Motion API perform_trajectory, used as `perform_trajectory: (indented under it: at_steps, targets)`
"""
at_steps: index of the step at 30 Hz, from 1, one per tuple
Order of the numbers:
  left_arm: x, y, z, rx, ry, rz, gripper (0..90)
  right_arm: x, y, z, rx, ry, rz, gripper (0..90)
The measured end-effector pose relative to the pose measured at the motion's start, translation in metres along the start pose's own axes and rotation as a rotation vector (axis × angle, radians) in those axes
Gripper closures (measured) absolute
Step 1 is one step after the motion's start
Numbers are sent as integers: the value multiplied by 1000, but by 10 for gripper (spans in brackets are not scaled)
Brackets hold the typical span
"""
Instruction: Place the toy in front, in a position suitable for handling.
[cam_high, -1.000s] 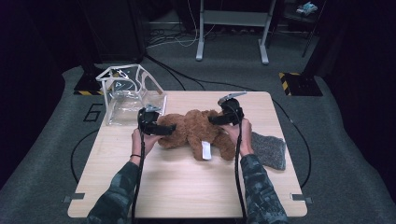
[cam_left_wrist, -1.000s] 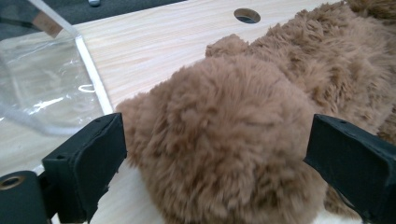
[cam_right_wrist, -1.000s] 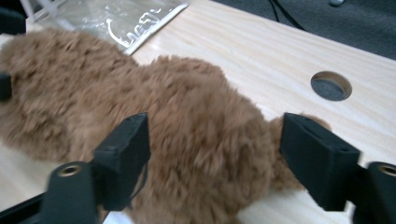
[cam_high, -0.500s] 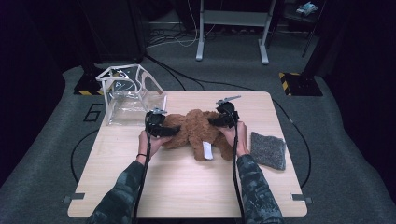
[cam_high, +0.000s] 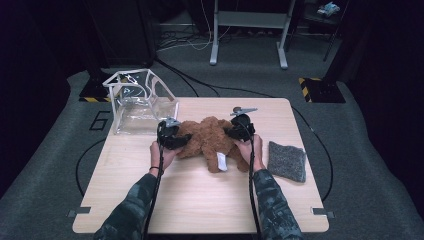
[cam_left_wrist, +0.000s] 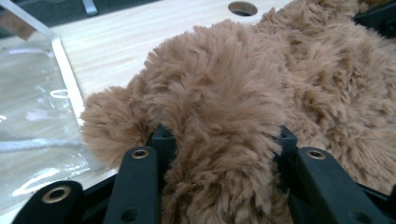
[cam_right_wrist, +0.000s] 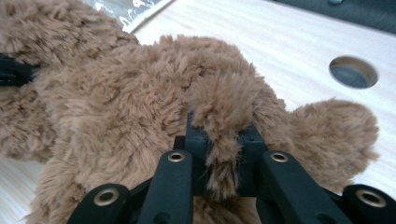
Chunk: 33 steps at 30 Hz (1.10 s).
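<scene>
Far left on the table (cam_high: 200, 200): a clear bag (cam_high: 140, 107) with white handles, standing open, just left of the teddy (cam_high: 210, 137). In the left gripper view, the bag's clear side (cam_left_wrist: 32, 130) close beside the fur.

Next, the left gripper (cam_high: 172, 137), held in the left hand (cam_high: 161, 152), set against the teddy's left end. Jaws just closing, now clamped on a thick tuft of brown plush (cam_left_wrist: 219, 140), fur bulging up between and over the black jaws.

In the middle, lying flat on the table, the teddy, brown and shaggy, with a white tag (cam_high: 221, 161) sticking out on its near side. Roughly centred left to right, in the far half of the tabletop.

Right of that, the right gripper (cam_high: 239, 131) in the right hand (cam_high: 250, 150), pressed to the teddy's right end. Jaws just closing, now pinched nearly together on a narrow lock of fur (cam_right_wrist: 222, 140); a round ear or paw (cam_right_wrist: 336, 135) beyond, and a hole in the tabletop (cam_right_wrist: 353, 71) farther off.

Far right, a grey pad (cam_high: 286, 160) lying flat, apart from the teddy, near the table's right edge.
</scene>
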<state>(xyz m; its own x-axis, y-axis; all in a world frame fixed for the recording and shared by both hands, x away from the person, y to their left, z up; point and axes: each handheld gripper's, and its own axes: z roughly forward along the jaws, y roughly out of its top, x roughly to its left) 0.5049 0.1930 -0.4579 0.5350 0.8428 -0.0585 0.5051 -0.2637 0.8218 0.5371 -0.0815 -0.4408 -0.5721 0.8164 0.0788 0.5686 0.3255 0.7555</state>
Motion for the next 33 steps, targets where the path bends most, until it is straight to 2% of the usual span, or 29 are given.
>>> perform_trajectory:
  at_steps: [2,4,6,10,13,14,18,20,22,27,33]
  targets:
    - [-1,1,-3,-13,-10,3,606,1,1,-6,-15,-3,0,807]
    - [-1,3,-5,-20,-22,-2,611,3,4,-16,-40,-11,-21,808]
    - [-2,4,-8,-33,-38,-13,611,4,5,-18,-47,-12,-17,808]
    - [-5,13,-18,-65,-64,-13,610,4,11,-34,-70,-13,-15,808]
    - [-7,20,-26,-79,-76,-3,610,8,17,-53,-99,-22,-24,808]
    - [-7,22,-29,-84,-89,-4,610,8,17,-53,-99,-22,-24,808]
    - [-11,28,-42,-99,-123,-5,609,17,20,-78,-121,-30,-28,807]
    - [-14,29,-47,-104,-139,-7,608,19,20,-83,-126,-35,-34,807]
    - [-17,29,-51,-110,-164,-28,608,23,19,-92,-131,-37,-32,806]
    - [-27,30,-56,-106,-201,-13,605,29,14,-115,-120,-57,-47,806]
    - [-40,24,-52,-77,-220,-6,601,26,1,-123,-94,-68,-44,805]
